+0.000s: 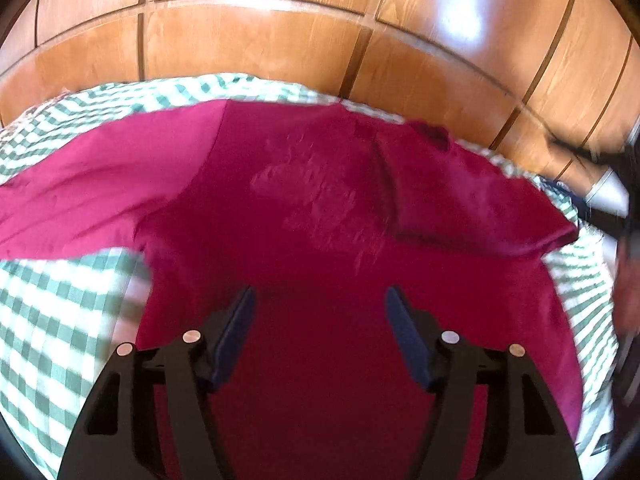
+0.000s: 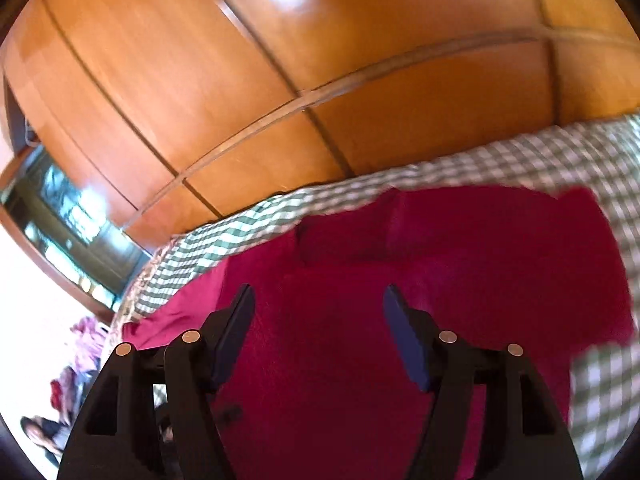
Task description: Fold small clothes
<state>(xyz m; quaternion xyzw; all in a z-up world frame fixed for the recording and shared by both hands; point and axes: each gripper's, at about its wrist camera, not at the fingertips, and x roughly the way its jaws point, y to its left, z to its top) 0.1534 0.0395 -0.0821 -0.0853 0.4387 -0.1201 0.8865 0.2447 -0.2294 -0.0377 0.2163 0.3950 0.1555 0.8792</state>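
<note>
A magenta T-shirt (image 1: pixel 320 208) lies spread on a green-and-white checked cloth (image 1: pixel 60 312). Its left sleeve (image 1: pixel 80 184) is stretched out. Its right sleeve (image 1: pixel 472 200) is folded in over the body. My left gripper (image 1: pixel 320 300) is open and empty, above the shirt's lower body. In the right wrist view the same shirt (image 2: pixel 460 272) fills the lower half on the checked cloth (image 2: pixel 520 160). My right gripper (image 2: pixel 319 298) is open and empty above it. Both views are motion-blurred.
Glossy wooden wardrobe doors (image 1: pixel 260 28) stand right behind the checked surface, also in the right wrist view (image 2: pixel 240 80). A heap of other clothes (image 2: pixel 76 360) lies off the left edge. A dark object (image 1: pixel 624 208) sits at the far right.
</note>
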